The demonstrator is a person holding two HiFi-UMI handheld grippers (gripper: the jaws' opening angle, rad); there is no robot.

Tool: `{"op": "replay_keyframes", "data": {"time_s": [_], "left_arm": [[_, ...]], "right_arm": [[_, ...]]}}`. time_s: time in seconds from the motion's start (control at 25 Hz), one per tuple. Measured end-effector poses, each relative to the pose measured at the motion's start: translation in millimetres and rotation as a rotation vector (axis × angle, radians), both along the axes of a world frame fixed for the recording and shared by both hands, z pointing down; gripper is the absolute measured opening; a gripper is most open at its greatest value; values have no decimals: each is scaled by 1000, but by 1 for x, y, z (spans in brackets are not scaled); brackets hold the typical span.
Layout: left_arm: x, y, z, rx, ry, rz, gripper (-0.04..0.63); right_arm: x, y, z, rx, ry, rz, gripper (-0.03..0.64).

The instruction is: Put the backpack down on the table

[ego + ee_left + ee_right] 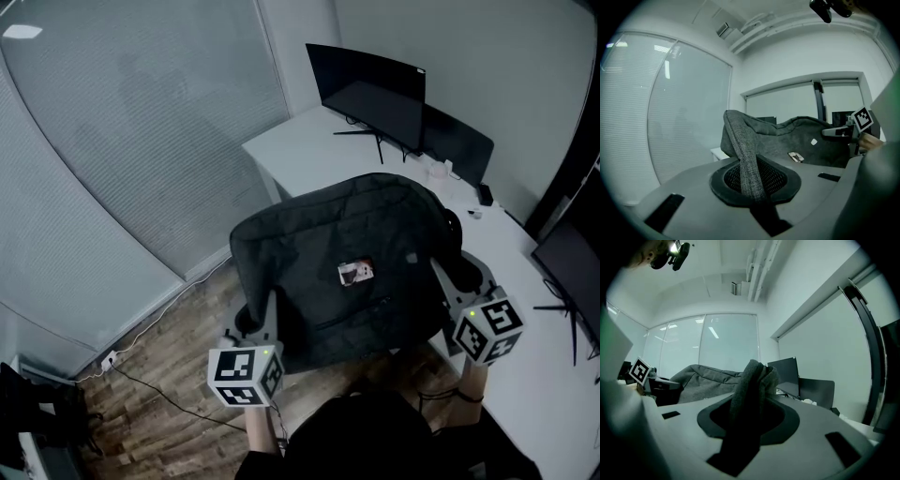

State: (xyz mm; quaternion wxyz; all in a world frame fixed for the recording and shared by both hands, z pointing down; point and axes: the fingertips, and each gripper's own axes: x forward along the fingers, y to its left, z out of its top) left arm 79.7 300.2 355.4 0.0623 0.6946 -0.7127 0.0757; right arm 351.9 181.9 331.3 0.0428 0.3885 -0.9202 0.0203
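You had your left gripper [270,314] pinched shut on a fold at the 8 o'clock edge of the dark grey fabric backpack [347,253] and your right gripper [441,277] clamped on bunched cloth at its 4 o'clock, so that it hung spread between them, apparently not yet resting on the white table [300,150] at its 12 o'clock.

We log a white table [300,155]: a dark monitor [370,89] stands at its far end, a second monitor [570,272] at its right edge, and small clutter [441,172] between.
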Motion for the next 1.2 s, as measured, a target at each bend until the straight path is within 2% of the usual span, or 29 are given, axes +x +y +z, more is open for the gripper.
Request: {"op": "replay_keyframes", "data": {"time_s": [0.36,0.68,1.2], "left_arm": [[-4,-10,10,-37,11,-43,44],[-32,-30,18,-57,35,-61,44],[-125,-128,18,-51,41,-4,44]], "right_arm": [[-7,-19,13,-50,-7,-26,121],[-35,-43,19,-70,-3,-35,121],[-121,-128,17,-69,-5,12,121]]}}
